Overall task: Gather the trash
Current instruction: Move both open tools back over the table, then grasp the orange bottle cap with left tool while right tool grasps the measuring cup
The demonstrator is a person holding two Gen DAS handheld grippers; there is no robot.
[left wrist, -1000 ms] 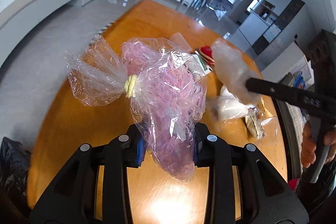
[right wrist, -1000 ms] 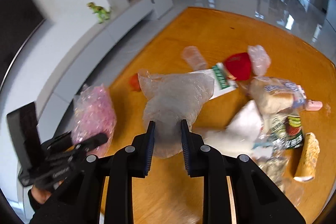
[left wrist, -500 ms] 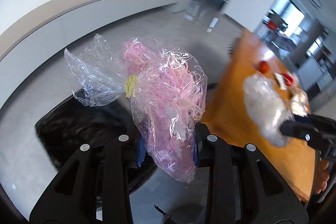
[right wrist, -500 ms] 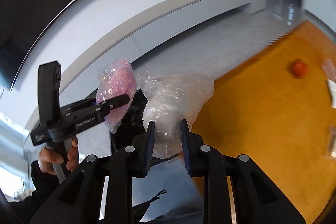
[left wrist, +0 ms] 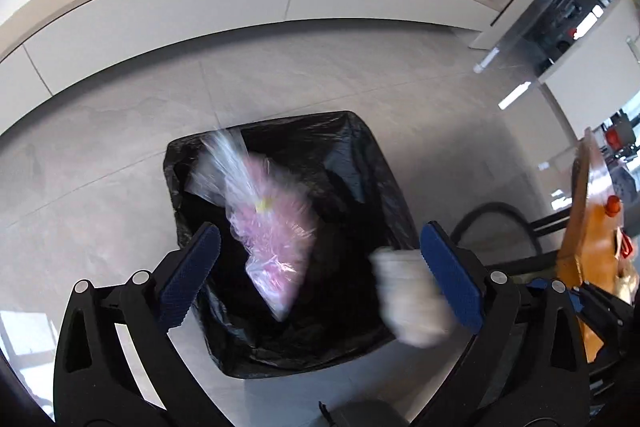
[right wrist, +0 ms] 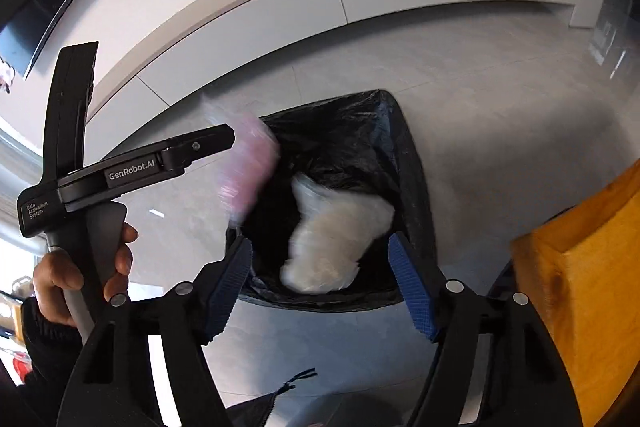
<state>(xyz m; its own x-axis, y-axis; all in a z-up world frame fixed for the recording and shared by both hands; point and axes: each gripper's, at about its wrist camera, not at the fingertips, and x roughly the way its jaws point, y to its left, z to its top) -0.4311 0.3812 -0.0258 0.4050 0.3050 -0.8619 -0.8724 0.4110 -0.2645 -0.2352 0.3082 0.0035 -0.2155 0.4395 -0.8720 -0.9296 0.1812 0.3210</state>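
Both of my grippers are over the bin and both stand wide open, nothing between the pads. Left gripper (left wrist: 320,279) spread full; the pink bag (left wrist: 268,227), a clear wrapper stuffed with pink strands and tied with a yellow band, is blurred in mid-air between the fingers, above the mouth of the black-lined trash bin (left wrist: 360,155). Right gripper (right wrist: 320,279) is just as wide, and the pale crumpled plastic bag (right wrist: 336,239) is blurred over the dark opening, touching neither pad.

Risks from here, as I judge them. These bags are light and crinkly, so they could catch air and drift. In the right wrist view the pink bag sits close to the bin's left rim; if it clips that edge it could hang on the liner or tip out onto the grey floor (left wrist: 120,147). The pale bag looks better centred, but in the left wrist view it sits just beside my right-hand pad, so it might brush and deflect.

The liner looks loosely draped; a snagged bag could drag a fold inward.

More trash sits on the wooden table (right wrist: 580,267) at the right, its corner close to the bin. Swinging back carelessly could knock it.
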